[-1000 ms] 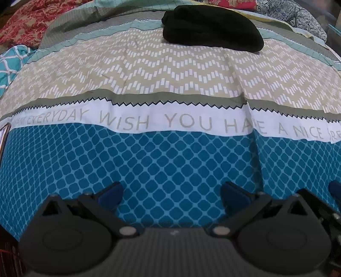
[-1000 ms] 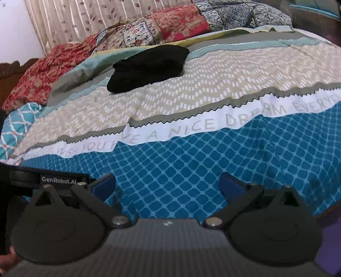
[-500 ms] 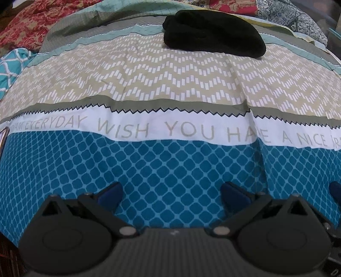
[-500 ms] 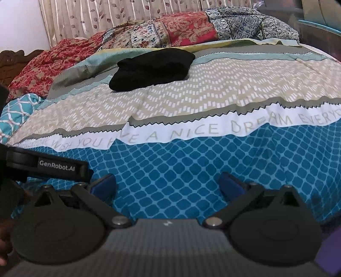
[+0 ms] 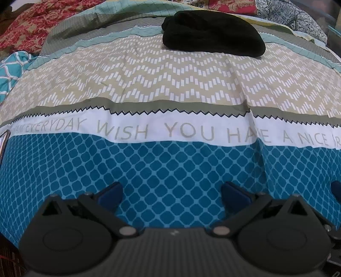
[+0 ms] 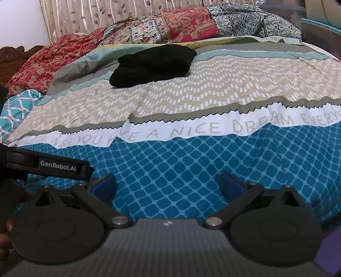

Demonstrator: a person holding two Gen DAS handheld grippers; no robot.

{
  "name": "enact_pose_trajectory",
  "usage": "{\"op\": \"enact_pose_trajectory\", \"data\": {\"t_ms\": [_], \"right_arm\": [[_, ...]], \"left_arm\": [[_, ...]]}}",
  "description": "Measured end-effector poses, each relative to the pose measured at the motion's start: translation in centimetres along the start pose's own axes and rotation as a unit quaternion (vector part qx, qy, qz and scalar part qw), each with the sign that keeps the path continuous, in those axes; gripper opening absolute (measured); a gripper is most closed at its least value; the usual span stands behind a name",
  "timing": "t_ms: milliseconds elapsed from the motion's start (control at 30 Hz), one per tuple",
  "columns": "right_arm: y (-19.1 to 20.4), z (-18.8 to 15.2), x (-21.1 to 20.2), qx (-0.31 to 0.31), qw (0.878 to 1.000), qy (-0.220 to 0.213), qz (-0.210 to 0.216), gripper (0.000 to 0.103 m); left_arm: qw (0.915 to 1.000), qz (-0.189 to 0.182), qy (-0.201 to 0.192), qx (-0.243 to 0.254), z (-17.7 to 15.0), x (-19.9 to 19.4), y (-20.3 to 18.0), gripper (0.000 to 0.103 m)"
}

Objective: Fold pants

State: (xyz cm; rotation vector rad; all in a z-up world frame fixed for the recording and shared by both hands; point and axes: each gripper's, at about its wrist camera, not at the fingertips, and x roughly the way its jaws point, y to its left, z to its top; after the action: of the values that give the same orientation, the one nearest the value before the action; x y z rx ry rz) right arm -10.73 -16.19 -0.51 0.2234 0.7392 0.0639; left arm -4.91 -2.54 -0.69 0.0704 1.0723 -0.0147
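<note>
Pants (image 5: 213, 36), black and bunched in a loose heap, lie at the upper middle of the left wrist frame, on the far part of the bedspread (image 5: 170, 85) where the beige zigzag band meets the grey and mint stripes. In the right wrist frame the pants (image 6: 152, 65) sit upper left of centre.

The left gripper (image 5: 171, 192) is at the bottom of its frame, its blue-tipped fingers (image 5: 110, 195) spread wide with nothing between them, over the blue lattice part of the bedspread and well apart from the pants. The right gripper (image 6: 167, 184) is likewise wide and empty at the bottom of its frame, also over the blue lattice. The left gripper's black body, marked "GenRobot.AI", shows at the left edge of the right wrist frame.

A white band with grey lettering (image 5: 179, 132) crosses the middle of both frames. Patterned red and blue quilts (image 6: 191, 29) are piled at the top of the right wrist frame, before a curtain (image 6: 106, 15).
</note>
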Motion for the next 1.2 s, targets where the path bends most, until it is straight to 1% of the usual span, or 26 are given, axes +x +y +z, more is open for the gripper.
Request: {"op": "enact_pose_trajectory", "data": {"t_ms": [533,667,767,867,967,1033,1200], "right_arm": [[0.0,0.0,-0.2,0.005,1.000,0.001,0.004,0.103],[0.0,0.1,-0.2,0.002,1.000,0.003,0.003,0.103],[-0.1,0.4,-0.5,0.008,1.000,0.013,0.005,0.103],[0.0,0.7,-1.2,0.018,1.000,0.022,0.005,0.103],[-0.2,1.1,-2.2,0.035,0.999,0.020,0.004,0.103],[-0.3,1.8,-3.2,0.041,0.999,0.006,-0.004,0.103],[-0.8,4.3,-5.5,0.070,0.997,-0.029,-0.002,0.103]], "left_arm": [[0.9999,-0.008,-0.011,0.003,0.1,0.5,0.1,0.103],[0.9999,-0.013,-0.001,0.004,0.3,0.5,0.3,0.103],[0.9999,-0.012,0.004,0.002,0.4,-0.1,0.5,0.103],[0.9999,0.001,-0.011,0.007,0.2,-1.4,0.7,0.103],[0.9992,0.016,-0.033,0.015,0.2,-3.0,0.8,0.103],[0.9981,0.022,-0.054,0.017,0.3,-4.4,0.9,0.103],[0.9943,0.037,-0.097,0.024,0.8,-7.1,0.6,0.103]]}}
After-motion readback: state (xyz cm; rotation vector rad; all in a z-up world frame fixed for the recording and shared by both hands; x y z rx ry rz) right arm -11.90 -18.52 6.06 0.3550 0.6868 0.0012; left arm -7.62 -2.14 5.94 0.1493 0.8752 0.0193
